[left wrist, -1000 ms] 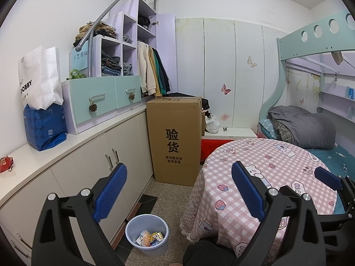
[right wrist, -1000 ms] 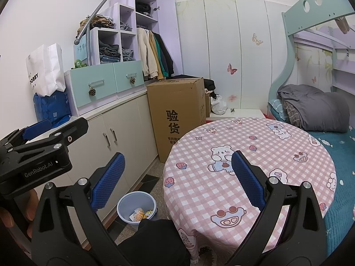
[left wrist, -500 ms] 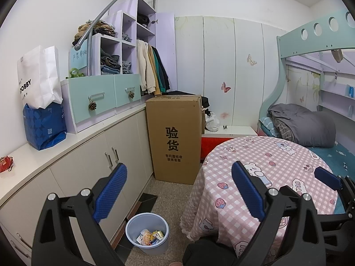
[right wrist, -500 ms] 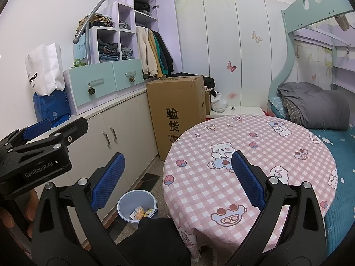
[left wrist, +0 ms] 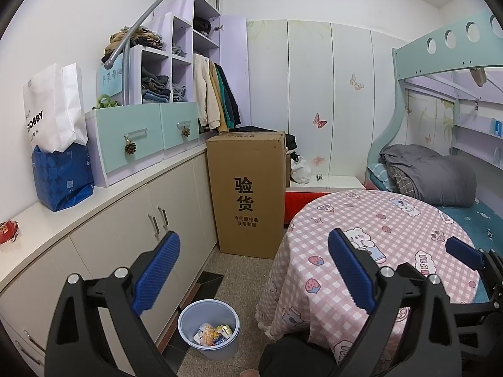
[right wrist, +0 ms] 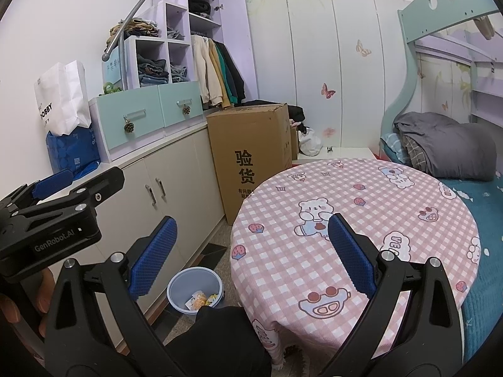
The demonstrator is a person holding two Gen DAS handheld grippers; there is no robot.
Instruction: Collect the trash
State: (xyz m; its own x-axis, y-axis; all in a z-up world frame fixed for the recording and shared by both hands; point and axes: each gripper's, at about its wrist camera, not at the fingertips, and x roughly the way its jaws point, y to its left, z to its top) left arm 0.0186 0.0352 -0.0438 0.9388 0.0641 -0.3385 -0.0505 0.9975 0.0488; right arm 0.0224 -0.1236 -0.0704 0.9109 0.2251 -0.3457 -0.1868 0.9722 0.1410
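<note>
While both grippers, left gripper point(left wrist: 254, 275) & right gripper point(right wrist: 251, 254), gape wide, empty: 1 bin point(left wrist: 188, 320) w/ wrappers point(left wrist: 213, 334), 1 table point(right wrist: 361, 188).

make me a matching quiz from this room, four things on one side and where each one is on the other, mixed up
Things:
1. bin
2. cardboard box
3. blue bag
4. grey blanket

Places:
A. on the bed
B. on the white counter, under a white paper bag
C. on the floor beside the round table
D. standing on the floor at the end of the cupboards

Pairs: 1-C, 2-D, 3-B, 4-A
</note>
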